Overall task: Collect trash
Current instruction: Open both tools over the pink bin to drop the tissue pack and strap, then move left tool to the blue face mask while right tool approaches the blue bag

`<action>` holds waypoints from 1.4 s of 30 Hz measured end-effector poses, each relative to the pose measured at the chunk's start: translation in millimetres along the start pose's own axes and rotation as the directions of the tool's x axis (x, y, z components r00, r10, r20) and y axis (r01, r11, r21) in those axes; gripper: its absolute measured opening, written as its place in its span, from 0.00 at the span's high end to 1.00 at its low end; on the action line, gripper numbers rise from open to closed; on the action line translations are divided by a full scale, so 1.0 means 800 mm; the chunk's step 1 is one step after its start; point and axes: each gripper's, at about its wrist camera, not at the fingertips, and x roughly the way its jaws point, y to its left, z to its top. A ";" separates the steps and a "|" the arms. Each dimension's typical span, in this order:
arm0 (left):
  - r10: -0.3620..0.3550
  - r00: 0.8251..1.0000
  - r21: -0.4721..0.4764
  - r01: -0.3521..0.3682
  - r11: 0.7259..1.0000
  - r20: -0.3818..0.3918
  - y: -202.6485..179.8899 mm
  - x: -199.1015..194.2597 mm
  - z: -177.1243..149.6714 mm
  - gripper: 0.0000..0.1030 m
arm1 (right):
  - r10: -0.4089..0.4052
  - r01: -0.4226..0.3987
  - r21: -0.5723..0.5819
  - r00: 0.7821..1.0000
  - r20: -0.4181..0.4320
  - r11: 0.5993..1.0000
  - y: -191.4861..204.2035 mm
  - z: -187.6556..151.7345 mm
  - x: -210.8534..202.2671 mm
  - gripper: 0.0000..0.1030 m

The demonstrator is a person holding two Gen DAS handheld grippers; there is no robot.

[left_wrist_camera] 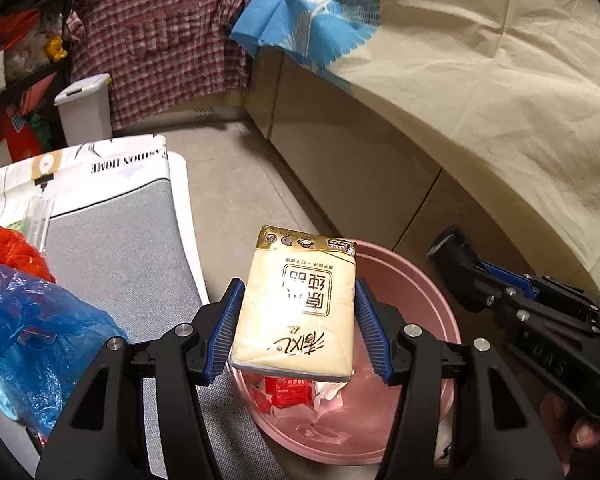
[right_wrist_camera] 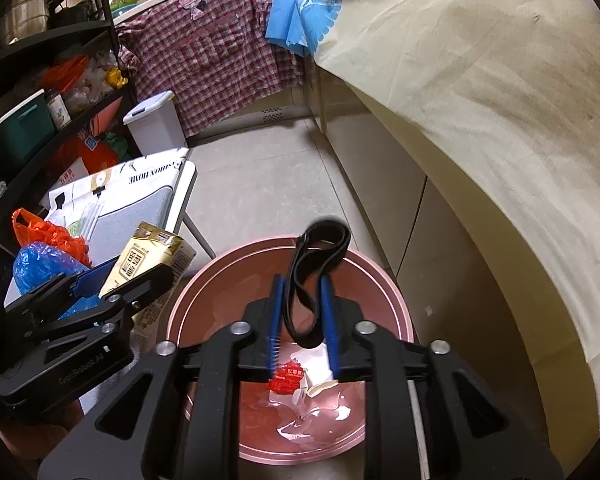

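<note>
The pink bin (right_wrist_camera: 292, 360) stands on the floor and already holds a red wrapper (right_wrist_camera: 286, 380) and white scraps, so part of the collection is done.

The left gripper (left_wrist_camera: 296, 328) holds a tissue pack (left_wrist_camera: 296, 312) over the bin's rim at 9 o'clock. Its pads sit at the pack's sides; whether they press cannot be told.

The right gripper (right_wrist_camera: 302, 328) hangs over the bin centre, half spread, a black band (right_wrist_camera: 312, 280) looped between its pads, apparently loose.

Both items appear about to drop.

Left to collect: an orange bag (right_wrist_camera: 48, 236) and a blue bag (right_wrist_camera: 44, 268) on the bench (right_wrist_camera: 140, 208), at 9 o'clock from the bin.
</note>
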 end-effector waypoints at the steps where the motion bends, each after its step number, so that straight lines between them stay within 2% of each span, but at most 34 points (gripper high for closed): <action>1: 0.002 1.000 -0.001 -0.002 1.000 -0.006 0.000 0.001 0.000 0.39 | -0.015 0.015 0.001 1.000 0.005 1.000 0.000 0.000 0.000 0.49; 2: 0.003 1.000 -0.003 -0.003 1.000 -0.007 0.000 0.001 0.000 0.36 | -0.016 0.016 0.007 1.000 0.011 1.000 -0.002 0.000 -0.001 0.47; 12: 0.013 0.999 -0.048 -0.012 0.999 0.030 0.016 -0.039 -0.003 0.36 | -0.018 0.018 -0.009 0.999 0.027 1.000 0.001 -0.001 -0.004 0.47; 24: 0.074 0.989 -0.084 -0.063 0.994 0.125 0.040 -0.146 -0.007 0.36 | -0.008 0.014 -0.059 0.995 0.101 0.998 0.019 -0.003 -0.047 0.47; 31: 0.115 0.979 -0.107 -0.097 0.989 0.169 0.074 -0.213 -0.020 0.38 | 0.009 0.010 -0.119 0.988 0.156 0.993 0.041 -0.010 -0.081 0.47; 37: 0.167 0.969 -0.128 -0.145 0.981 0.182 0.133 -0.269 -0.026 0.51 | 0.090 -0.061 -0.156 0.978 0.186 0.986 0.065 -0.018 -0.109 0.47; 42: 0.192 0.968 -0.138 -0.171 0.976 0.161 0.190 -0.299 -0.028 0.68 | 0.171 -0.135 -0.175 0.964 0.206 0.975 0.094 -0.019 -0.122 0.51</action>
